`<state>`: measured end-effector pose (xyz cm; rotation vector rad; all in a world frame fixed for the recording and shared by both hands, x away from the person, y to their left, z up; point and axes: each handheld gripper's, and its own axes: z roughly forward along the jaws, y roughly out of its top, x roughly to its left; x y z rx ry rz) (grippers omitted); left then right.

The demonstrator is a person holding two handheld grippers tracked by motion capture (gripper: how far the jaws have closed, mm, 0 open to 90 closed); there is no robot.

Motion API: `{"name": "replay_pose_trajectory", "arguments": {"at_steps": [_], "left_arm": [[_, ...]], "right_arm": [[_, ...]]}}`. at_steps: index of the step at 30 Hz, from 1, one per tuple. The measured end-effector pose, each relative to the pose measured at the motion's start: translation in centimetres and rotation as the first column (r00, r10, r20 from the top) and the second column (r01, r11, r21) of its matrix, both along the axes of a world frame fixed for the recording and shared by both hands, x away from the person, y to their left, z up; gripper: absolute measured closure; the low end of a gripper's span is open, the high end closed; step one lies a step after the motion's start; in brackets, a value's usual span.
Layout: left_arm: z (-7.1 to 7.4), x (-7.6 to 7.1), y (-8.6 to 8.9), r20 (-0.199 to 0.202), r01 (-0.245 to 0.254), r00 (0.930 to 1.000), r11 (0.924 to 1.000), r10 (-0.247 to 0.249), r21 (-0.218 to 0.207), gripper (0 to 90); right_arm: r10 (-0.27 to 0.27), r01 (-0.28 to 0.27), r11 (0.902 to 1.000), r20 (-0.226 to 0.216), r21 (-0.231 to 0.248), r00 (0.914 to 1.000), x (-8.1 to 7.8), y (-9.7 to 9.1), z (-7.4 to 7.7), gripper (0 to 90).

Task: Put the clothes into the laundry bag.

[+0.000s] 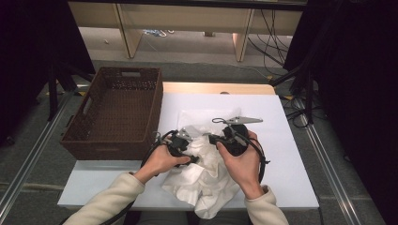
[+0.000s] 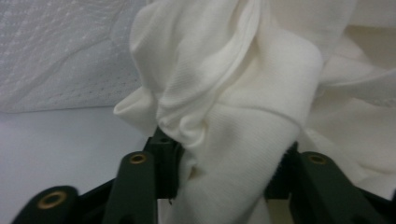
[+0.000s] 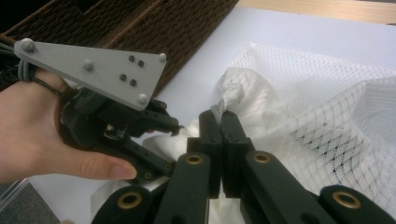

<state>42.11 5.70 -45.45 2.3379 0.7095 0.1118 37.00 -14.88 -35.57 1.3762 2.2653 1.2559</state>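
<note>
White garment (image 1: 206, 176) crumpled on bench (image 1: 281, 154), beside wicker basket (image 1: 117, 112), atop mesh bag (image 3: 327, 102). Left gripper (image 2: 224, 163) jaws clamped on thick garment fold. Right gripper (image 3: 222, 126) jaws clenched, pinching mesh bag edge.

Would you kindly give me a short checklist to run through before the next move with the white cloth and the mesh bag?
1. Right gripper pinched shut on the mesh bag: ok.
2. White cloth between the left gripper jaws: ok.
3. Left pads pressing firmly on the cloth: cannot tell.
4. Cloth fully inside the bag: not ok, much of it lies loose on the table.
5. Bag mouth held open: cannot tell.
6. Wicker basket standing apart from both hands: ok.
</note>
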Motion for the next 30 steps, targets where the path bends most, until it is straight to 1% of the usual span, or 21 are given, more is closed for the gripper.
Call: {"name": "replay_pose_trajectory", "arguments": {"at_steps": [1, 2, 3, 4, 5, 7, 8, 9, 10, 11, 12, 15, 18, 20, 21, 22, 24, 26, 27, 29, 30], "left_arm": [[0.1, -0.1, 0.0, 0.008, -0.001, 1.0000, 1.0000, 0.000, 0.010, 65.7], [0.1, -0.2, -0.1, 0.006, -0.013, 0.9999, 0.9999, 0.013, 0.000, 69.0], [0.2, -0.3, -0.1, 0.020, -0.015, 0.9997, 0.9999, 0.015, -0.004, 71.3], [0.3, -0.6, -0.1, 0.023, -0.039, 0.9989, 0.9987, 0.040, -0.034, 73.0], [0.6, -0.8, 0.0, 0.022, -0.041, 0.9989, 0.9982, 0.042, -0.044, 74.0], [1.6, -1.4, 0.4, 0.017, -0.086, 0.9959, 0.9903, 0.088, -0.109, 74.8], [2.0, -1.6, 0.7, 0.024, -0.086, 0.9957, 0.9885, 0.090, -0.125, 75.1], [2.6, -1.8, 0.8, 0.016, -0.093, 0.9952, 0.9823, 0.096, -0.163, 75.1], [3.5, -2.2, 1.0, 0.016, -0.085, 0.9958, 0.9766, 0.090, -0.198, 75.1], [4.4, -2.8, 1.1, 0.028, -0.075, 0.9962, 0.9742, 0.083, -0.213, 75.2], [4.9, -3.1, 1.0, 0.039, -0.068, 0.9962, 0.9735, 0.078, -0.218, 75.2], [6.3, -4.7, -0.1, 0.072, -0.048, 0.9951, 0.9672, 0.068, -0.250, 75.3], [6.9, -5.3, -0.9, 0.112, -0.025, 0.9923, 0.9693, 0.054, -0.245, 75.3], [6.9, -5.3, -1.3, 0.125, -0.019, 0.9908, 0.9701, 0.050, -0.242, 75.3], [6.7, -5.1, -1.5, 0.134, -0.008, 0.9902, 0.9702, 0.041, -0.242, 75.2], [6.5, -4.9, -1.7, 0.144, -0.010, 0.9887, 0.9735, 0.044, -0.228, 75.2], [5.9, -4.4, -2.1, 0.154, -0.005, 0.9873, 0.9763, 0.039, -0.216, 75.1], [4.9, -3.6, -2.9, 0.188, 0.014, 0.9818, 0.9788, 0.025, -0.204, 74.8], [4.4, -3.3, -3.3, 0.199, 0.011, 0.9796, 0.9786, 0.030, -0.206, 74.8], [3.5, -2.5, -3.7, 0.224, 0.015, 0.9741, 0.9827, 0.027, -0.184, 74.6], [2.9, -2.1, -4.0, 0.213, 0.000, 0.9758, 0.9768, 0.047, -0.214, 74.4]], "right_arm": [[0.002, -0.002, 1.0000, -0.001, 0.002, 1.0000, 0.0, 0.0, 0.0, 90.0], [0.006, -0.006, 0.9998, 0.010, -0.018, 0.9999, 0.1, -0.1, 0.0, 90.0], [0.006, -0.005, 0.9999, 0.009, -0.014, 0.9999, 0.1, -0.1, 0.0, 90.0], [0.008, -0.008, 0.9998, 0.013, -0.018, 0.9999, 0.1, -0.1, 0.0, 90.0], [0.004, -0.004, 1.0000, 0.004, -0.003, 1.0000, 0.0, 0.0, 0.0, 90.0], [0.012, -0.012, 0.9998, 0.021, -0.015, 0.9997, 0.2, 0.0, -0.1, 90.0], [0.007, -0.007, 0.9999, 0.020, -0.013, 0.9998, 0.2, 0.0, -0.1, 90.0], [0.004, -0.003, 0.9999, 0.025, -0.016, 0.9997, 0.2, 0.0, -0.1, 90.0], [-0.001, 0.001, 0.9998, 0.026, -0.018, 0.9997, 0.2, -0.1, -0.1, 90.0], [-0.009, 0.009, 0.9997, 0.027, -0.023, 0.9996, 0.2, -0.1, 0.0, 90.0], [0.000, 0.000, 1.0000, 0.031, -0.008, 0.9995, 0.3, 0.0, -0.1, 90.0], [-0.006, 0.006, 0.9999, 0.031, -0.011, 0.9995, 0.0, 0.2, 0.0, 90.0], [-0.005, 0.006, 0.9999, 0.050, -0.014, 0.9987, -0.3, 0.5, 0.2, 90.0], [0.001, -0.001, 1.0000, 0.069, -0.005, 0.9976, -0.3, 0.4, 0.3, 90.0], [-0.008, 0.008, 1.0000, 0.061, -0.004, 0.9981, -0.4, 0.4, 0.4, 90.0], [-0.002, 0.002, 1.0000, 0.058, 0.001, 0.9983, -0.3, 0.3, 0.4, 90.0], [0.009, -0.011, 0.9995, 0.045, 0.031, 0.9989, -0.3, 0.3, 0.3, 90.0], [0.034, -0.035, 0.9990, 0.040, 0.028, 0.9986, -0.3, 0.6, 0.3, 90.0], [0.030, -0.031, 0.9982, 0.026, 0.051, 0.9992, -0.4, 0.8, 0.2, 90.0], [0.039, -0.040, 0.9985, 0.027, 0.038, 0.9989, -0.3, 0.9, 0.0, 90.0], [0.048, -0.048, 0.9980, 0.014, 0.041, 0.9988, -0.3, 0.9, -0.1, 90.0]]}}
